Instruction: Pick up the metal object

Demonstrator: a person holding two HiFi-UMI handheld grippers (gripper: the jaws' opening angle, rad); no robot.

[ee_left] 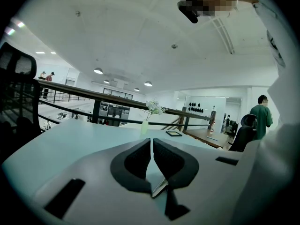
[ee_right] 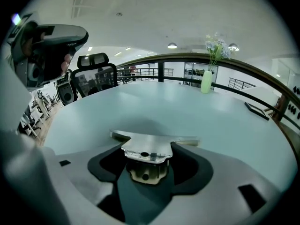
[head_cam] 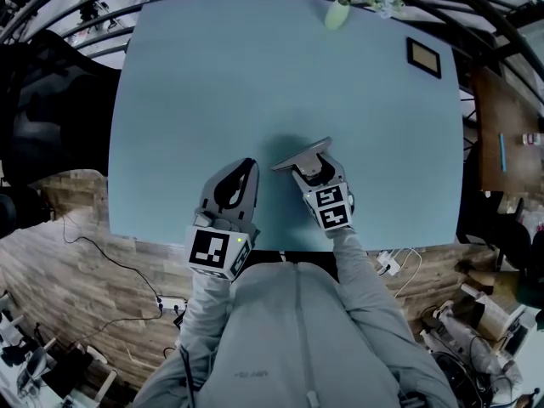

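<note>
The metal object (head_cam: 302,155) is a flat silvery T-shaped bracket with a small block under its stem, lying near the front of the pale blue table (head_cam: 255,75). My right gripper (head_cam: 316,167) points down at it from the near side. In the right gripper view the bracket's stem (ee_right: 146,150) fills the gap of the right gripper (ee_right: 147,165), and both black pads lie against its sides. My left gripper (head_cam: 245,172) rests just left of it, shut with nothing held. In the left gripper view, its pads (ee_left: 138,161) meet at the left gripper's (ee_left: 151,146) tips.
At the table's far edge stands a green vase with flowers (head_cam: 337,13), with a dark picture frame (head_cam: 423,56) lying to its right. A wooden desk (head_cam: 501,134) stands beyond the right edge. A black chair (ee_right: 96,76) is at the left, and a person (ee_left: 260,116) stands far off.
</note>
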